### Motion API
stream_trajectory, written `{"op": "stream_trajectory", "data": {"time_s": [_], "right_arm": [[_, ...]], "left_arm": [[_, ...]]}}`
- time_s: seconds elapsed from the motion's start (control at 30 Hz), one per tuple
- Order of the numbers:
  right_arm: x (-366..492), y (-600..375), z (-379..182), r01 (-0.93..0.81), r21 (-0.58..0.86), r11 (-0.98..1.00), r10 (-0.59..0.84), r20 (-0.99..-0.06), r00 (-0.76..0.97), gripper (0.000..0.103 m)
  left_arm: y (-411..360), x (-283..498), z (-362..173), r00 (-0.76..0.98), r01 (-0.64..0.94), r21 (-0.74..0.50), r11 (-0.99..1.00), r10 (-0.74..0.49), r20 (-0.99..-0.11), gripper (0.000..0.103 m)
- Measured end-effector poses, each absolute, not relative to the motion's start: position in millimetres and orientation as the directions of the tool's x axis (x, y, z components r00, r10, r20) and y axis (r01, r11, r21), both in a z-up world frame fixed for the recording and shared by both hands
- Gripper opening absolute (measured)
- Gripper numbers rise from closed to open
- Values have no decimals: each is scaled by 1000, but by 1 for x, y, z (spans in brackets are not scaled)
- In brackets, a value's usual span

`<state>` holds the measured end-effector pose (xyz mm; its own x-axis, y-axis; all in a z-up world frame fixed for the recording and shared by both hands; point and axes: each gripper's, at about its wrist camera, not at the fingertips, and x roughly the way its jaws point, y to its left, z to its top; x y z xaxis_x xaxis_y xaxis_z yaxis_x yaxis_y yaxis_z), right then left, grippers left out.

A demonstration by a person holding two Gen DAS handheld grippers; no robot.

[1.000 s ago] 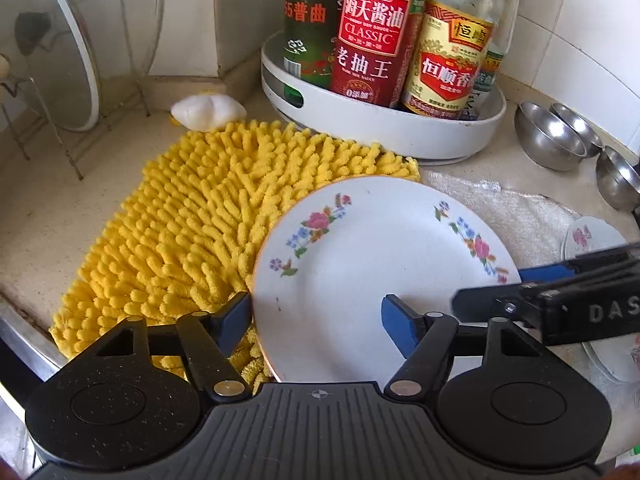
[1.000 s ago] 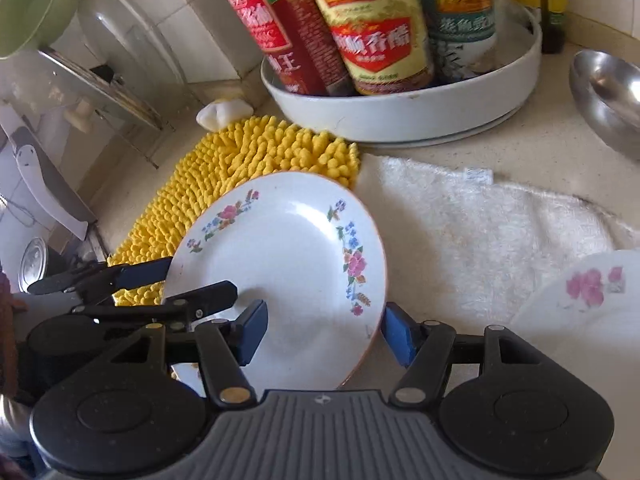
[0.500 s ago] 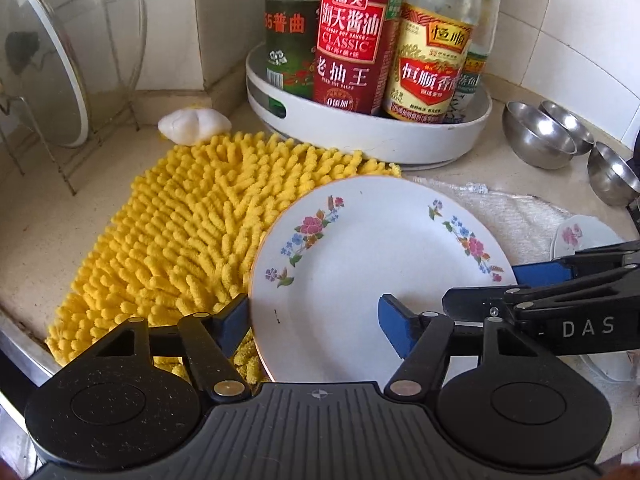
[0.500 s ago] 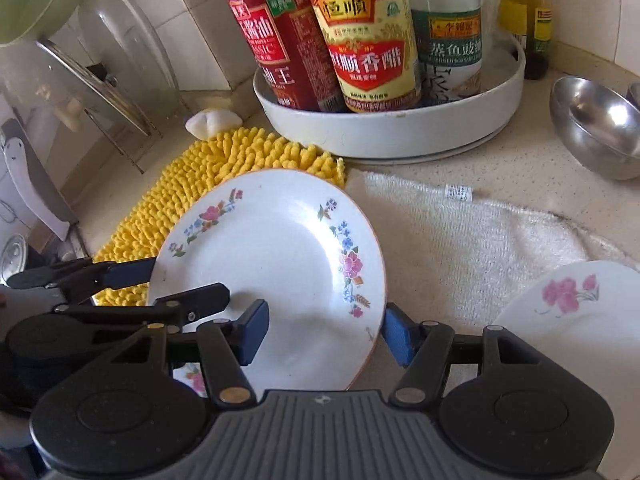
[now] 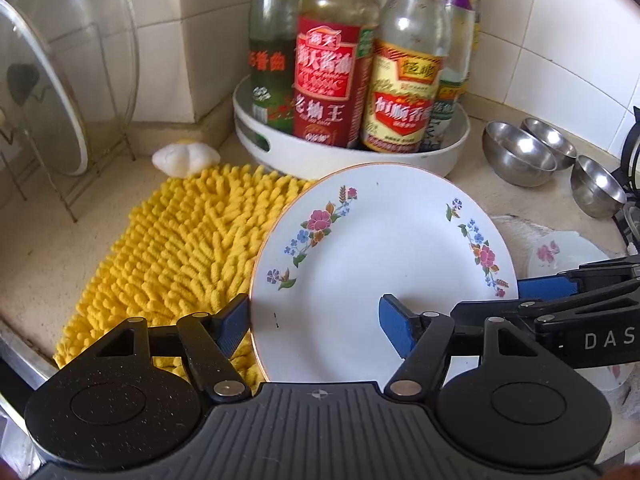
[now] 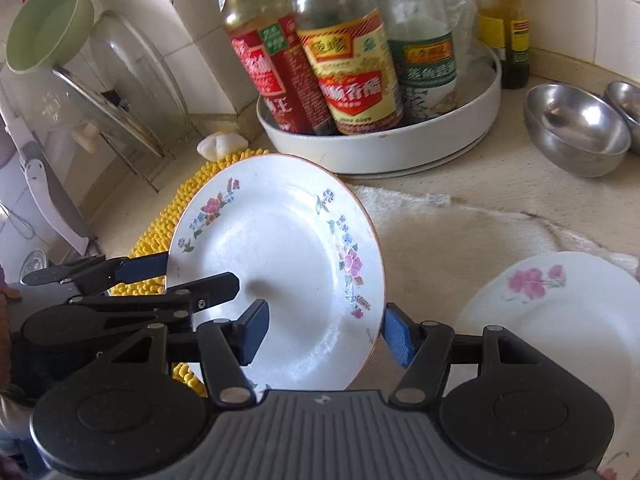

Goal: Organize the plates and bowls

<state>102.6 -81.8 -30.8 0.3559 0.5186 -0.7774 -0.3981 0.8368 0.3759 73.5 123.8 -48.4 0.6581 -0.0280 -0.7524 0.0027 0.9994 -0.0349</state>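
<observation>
A white floral plate (image 5: 380, 256) is held between both grippers, lifted and tilted above the yellow mat (image 5: 180, 248). My left gripper (image 5: 316, 326) straddles the plate's left rim, one finger under it and one over it. My right gripper (image 6: 326, 330) straddles the right rim of the same plate (image 6: 280, 256) the same way. Both sets of jaws stand wide, and I cannot tell whether they press on the plate. A second floral plate (image 6: 552, 320) lies at the right on a white towel (image 6: 460, 232). Steel bowls (image 5: 516, 154) sit at the back right.
A white tray (image 5: 352, 156) with several sauce bottles stands behind the plate. A wire rack with glass lids (image 5: 60, 92) is at the left. A green bowl (image 6: 48, 28) sits on the rack. A white lump (image 5: 186, 156) lies by the mat's far edge.
The floral plate has risen off the mat and towel and tilted up towards the bottles, with both grippers moving with it.
</observation>
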Motion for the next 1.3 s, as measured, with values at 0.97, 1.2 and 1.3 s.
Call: {"op": "stream_trajectory", "data": {"time_s": [0.97, 1.2, 1.3], "right_arm": [[69, -241, -12, -185, 399, 898, 437, -767, 469, 75], [69, -261, -20, -140, 390, 910, 408, -782, 472, 75], [73, -268, -25, -125, 394, 911, 404, -785, 471, 75]], "left_arm": [[-30, 72, -40, 637, 252, 6, 968, -161, -753, 77], [-53, 72, -45, 623, 283, 13, 959, -174, -763, 78], [-60, 77, -49, 616, 284, 12, 959, -172, -769, 78]]}}
